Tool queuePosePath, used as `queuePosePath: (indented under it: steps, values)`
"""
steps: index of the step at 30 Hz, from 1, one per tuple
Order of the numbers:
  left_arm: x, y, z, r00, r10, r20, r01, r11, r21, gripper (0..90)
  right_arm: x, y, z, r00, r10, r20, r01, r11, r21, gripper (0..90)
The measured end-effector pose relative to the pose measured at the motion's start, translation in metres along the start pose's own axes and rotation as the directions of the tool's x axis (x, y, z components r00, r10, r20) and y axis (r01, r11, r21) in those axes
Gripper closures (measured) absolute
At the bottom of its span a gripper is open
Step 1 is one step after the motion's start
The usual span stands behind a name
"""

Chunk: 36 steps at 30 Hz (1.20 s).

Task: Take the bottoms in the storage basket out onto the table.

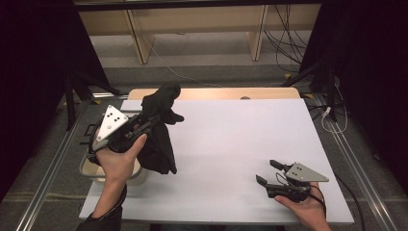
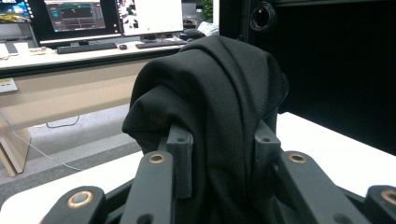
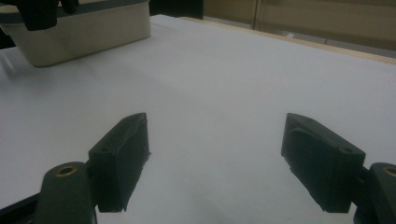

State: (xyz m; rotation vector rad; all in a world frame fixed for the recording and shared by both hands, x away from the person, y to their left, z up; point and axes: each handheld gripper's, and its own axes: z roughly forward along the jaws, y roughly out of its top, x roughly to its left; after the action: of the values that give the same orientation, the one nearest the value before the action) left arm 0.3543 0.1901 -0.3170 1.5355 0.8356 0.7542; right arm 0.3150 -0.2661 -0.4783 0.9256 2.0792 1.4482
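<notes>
my left gripper (image 1: 153, 120) is clamped on a bunched black cloth (image 1: 161, 130), which i hold up above the left side of the white desk (image 1: 231, 144). in the left gripper view the cloth (image 2: 210, 102) mounds over and between my jaws, packed tight. its long axis runs down: most of it hangs below my grip, the loose end dangling just above the desk, right beside the beige bin (image 1: 103, 171) at the left edge under my hand. so the bin lies down and slightly towards me from the cloth, and my left hand is far the nearer one. my right gripper (image 1: 269, 172) sits low at the near right corner, jaws spread wide and holding nothing, well apart from the cloth; in its view the bin (image 3: 84, 32) stands far off.
</notes>
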Motion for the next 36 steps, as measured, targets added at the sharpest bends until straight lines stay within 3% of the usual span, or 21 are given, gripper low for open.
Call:
queuePosePath:
  steps: [36]
  values:
    - [-0.025,-0.005,0.017,0.9964,0.023,0.082,-0.026,0.9991,0.033,67.9,0.000,0.000,0.000,1.0000,0.005,0.001,-0.005,1.000,-0.007,24.1]
